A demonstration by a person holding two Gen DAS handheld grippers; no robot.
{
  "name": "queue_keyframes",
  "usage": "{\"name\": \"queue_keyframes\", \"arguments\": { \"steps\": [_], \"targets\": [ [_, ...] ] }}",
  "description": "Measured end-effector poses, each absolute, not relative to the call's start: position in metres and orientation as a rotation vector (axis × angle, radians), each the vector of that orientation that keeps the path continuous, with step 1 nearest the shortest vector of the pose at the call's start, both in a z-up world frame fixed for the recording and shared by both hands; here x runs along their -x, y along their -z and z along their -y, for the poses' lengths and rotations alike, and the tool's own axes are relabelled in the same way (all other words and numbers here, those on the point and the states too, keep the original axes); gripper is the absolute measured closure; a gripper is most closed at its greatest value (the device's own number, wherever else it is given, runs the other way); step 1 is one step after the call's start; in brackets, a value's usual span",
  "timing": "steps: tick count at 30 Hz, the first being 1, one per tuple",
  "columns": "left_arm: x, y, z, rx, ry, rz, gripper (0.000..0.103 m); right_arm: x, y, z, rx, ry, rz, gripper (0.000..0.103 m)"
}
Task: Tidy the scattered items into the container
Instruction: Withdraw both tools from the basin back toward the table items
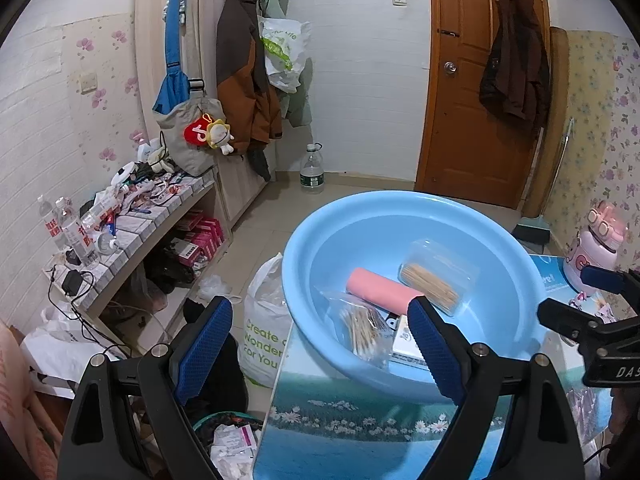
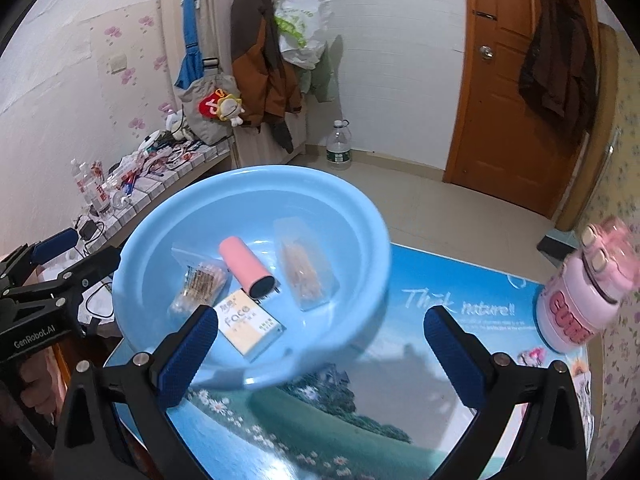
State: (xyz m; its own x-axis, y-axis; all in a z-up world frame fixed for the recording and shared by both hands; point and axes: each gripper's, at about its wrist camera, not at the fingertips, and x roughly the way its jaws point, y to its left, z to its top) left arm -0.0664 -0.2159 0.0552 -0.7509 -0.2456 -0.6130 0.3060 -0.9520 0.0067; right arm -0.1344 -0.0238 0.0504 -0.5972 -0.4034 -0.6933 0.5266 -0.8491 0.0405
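A light blue basin stands on a table with a landscape print. Inside lie a pink cylinder, a bag of cotton swabs, a tissue pack and a clear box of toothpicks. My left gripper is open at the basin's near-left side, with nothing held. My right gripper stands wide open over the table just in front of the basin, empty. Each gripper shows in the other's view: the right gripper and the left gripper.
A pink drinking bottle stands at the table's right edge. Left of the table are a white shopping bag, a waste bin and a cluttered tiled shelf. A water jug sits on the floor near the wooden door.
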Motion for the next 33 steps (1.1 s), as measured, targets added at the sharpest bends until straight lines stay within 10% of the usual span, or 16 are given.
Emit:
{"name": "queue_keyframes", "arguments": {
  "steps": [33],
  "targets": [
    [0.038, -0.054, 0.149, -0.994, 2.767, -0.085, 0.014, 0.058, -0.025, -0.130, -0.959, 2.605, -0.198, 0.000]
  ]
}}
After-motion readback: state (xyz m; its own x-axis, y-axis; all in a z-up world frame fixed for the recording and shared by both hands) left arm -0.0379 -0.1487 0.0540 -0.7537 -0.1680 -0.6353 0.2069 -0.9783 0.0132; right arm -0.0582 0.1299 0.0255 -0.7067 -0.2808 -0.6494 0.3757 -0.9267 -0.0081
